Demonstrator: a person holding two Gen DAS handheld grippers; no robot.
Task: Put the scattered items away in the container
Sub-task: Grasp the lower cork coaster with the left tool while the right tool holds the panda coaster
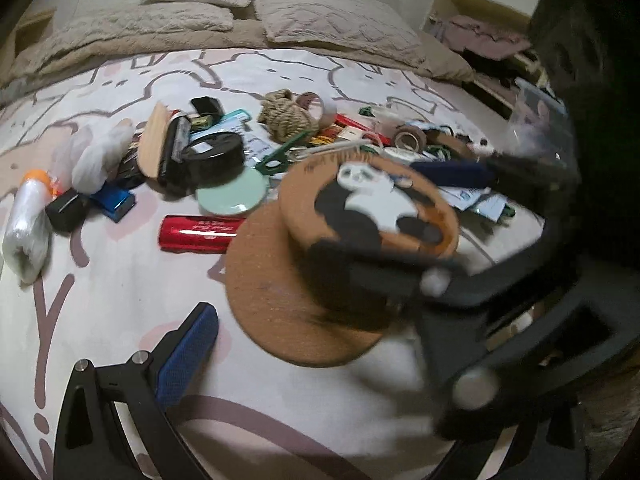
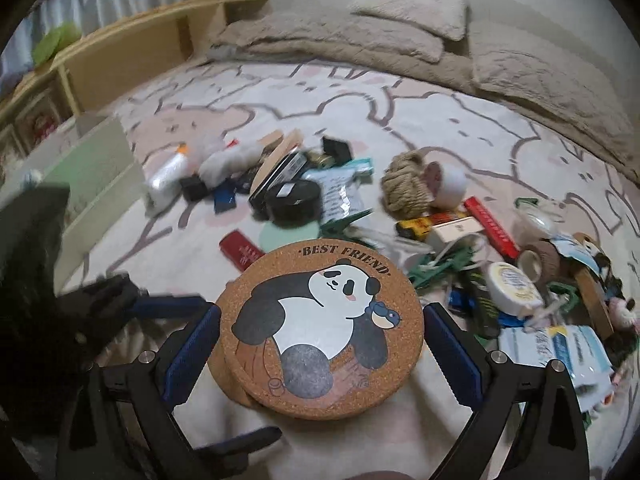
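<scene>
Panda cork coaster [image 2: 320, 322] reads "BEST FRIEND"

Bed covered by a pale sheet [image 2: 280, 96] with outlined cartoon animals. Beige pillows [image 2: 416, 4] and a folded blanket [image 2: 320, 40] lie along the far edge. Across the middle lies scattered clutter: twine ball [image 2: 404, 188], black round tin [image 2: 294, 200], red packet [image 1: 196, 234], mint disc [image 1: 230, 200], tape rolls [image 2: 448, 184], wrapped plastic bundles [image 1: 26, 232].
</scene>
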